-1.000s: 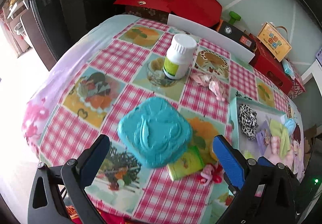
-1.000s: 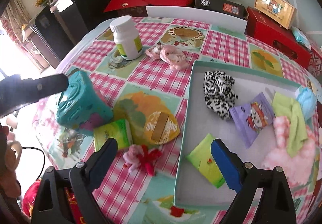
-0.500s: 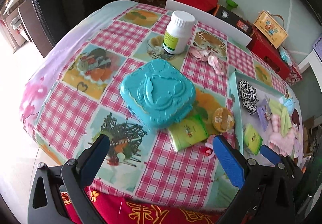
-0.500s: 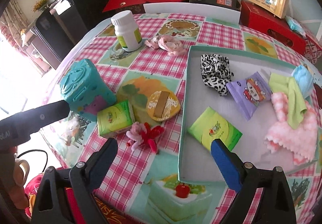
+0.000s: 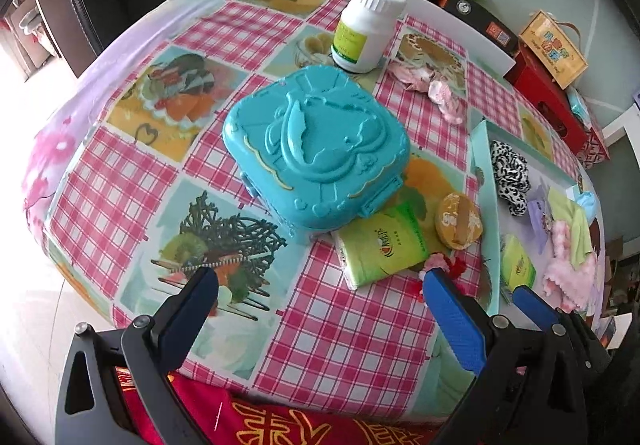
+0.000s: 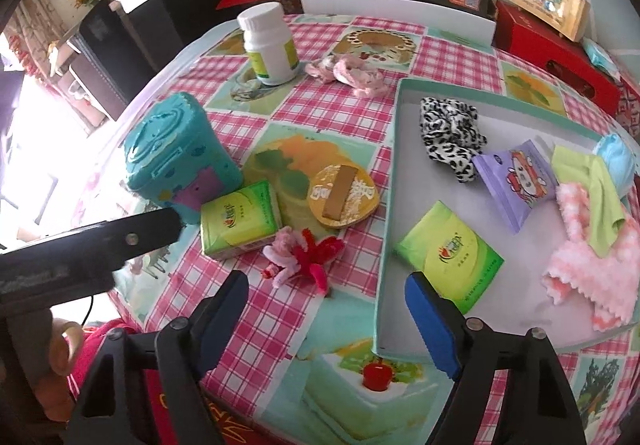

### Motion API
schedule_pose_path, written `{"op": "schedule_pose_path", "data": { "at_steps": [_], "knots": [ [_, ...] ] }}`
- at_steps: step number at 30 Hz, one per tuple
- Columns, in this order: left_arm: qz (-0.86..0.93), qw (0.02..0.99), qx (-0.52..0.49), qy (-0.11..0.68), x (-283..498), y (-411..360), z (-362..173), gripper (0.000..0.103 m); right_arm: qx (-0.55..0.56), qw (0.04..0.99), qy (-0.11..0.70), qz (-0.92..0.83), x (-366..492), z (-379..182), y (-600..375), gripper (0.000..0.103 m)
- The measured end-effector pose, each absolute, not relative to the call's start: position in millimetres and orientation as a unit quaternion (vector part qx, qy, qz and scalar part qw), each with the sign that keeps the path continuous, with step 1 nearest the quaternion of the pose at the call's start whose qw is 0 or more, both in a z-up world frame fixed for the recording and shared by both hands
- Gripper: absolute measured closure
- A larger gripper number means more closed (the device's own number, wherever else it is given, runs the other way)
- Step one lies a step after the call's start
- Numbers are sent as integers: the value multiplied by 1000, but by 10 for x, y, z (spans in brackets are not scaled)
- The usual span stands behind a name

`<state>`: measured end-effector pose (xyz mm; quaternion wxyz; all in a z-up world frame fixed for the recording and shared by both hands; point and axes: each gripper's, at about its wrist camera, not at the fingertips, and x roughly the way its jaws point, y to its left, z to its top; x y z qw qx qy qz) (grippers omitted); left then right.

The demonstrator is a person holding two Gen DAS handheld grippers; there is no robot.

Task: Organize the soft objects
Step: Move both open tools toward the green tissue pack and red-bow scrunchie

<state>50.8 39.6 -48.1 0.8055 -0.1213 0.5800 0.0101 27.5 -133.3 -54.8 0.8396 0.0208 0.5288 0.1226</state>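
A pink and red fuzzy flower (image 6: 304,253) lies on the checked tablecloth just ahead of my right gripper (image 6: 326,293). That gripper's jaws are closing, and its pads touch nothing. A green tissue pack (image 6: 240,221) lies to the flower's left, against a teal plastic case (image 6: 176,153). A pink scrunchie (image 6: 348,71) sits further back by a white bottle (image 6: 270,45). My left gripper (image 5: 320,285) hangs open and empty above the table's near edge, short of the teal case (image 5: 316,149) and the tissue pack (image 5: 382,245).
The teal-rimmed tray (image 6: 384,205) on the right holds a leopard scrunchie (image 6: 450,133), a second green pack (image 6: 448,257), a purple packet, green and pink cloths. A gold round disc (image 6: 344,195) lies beside the tray. Red boxes line the far edge.
My left gripper has drawn back from the teal case toward the near edge. My right gripper has left the tray and shifted left to the flower, its jaws narrower.
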Motion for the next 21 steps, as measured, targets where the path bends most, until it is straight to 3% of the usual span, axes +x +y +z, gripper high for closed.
{"op": "schedule_pose_path", "data": {
  "at_steps": [21],
  "knots": [
    [32,802,-134,581,603,407,-606,1,20,838,526,142,368,-588,-1254,28]
  ]
}}
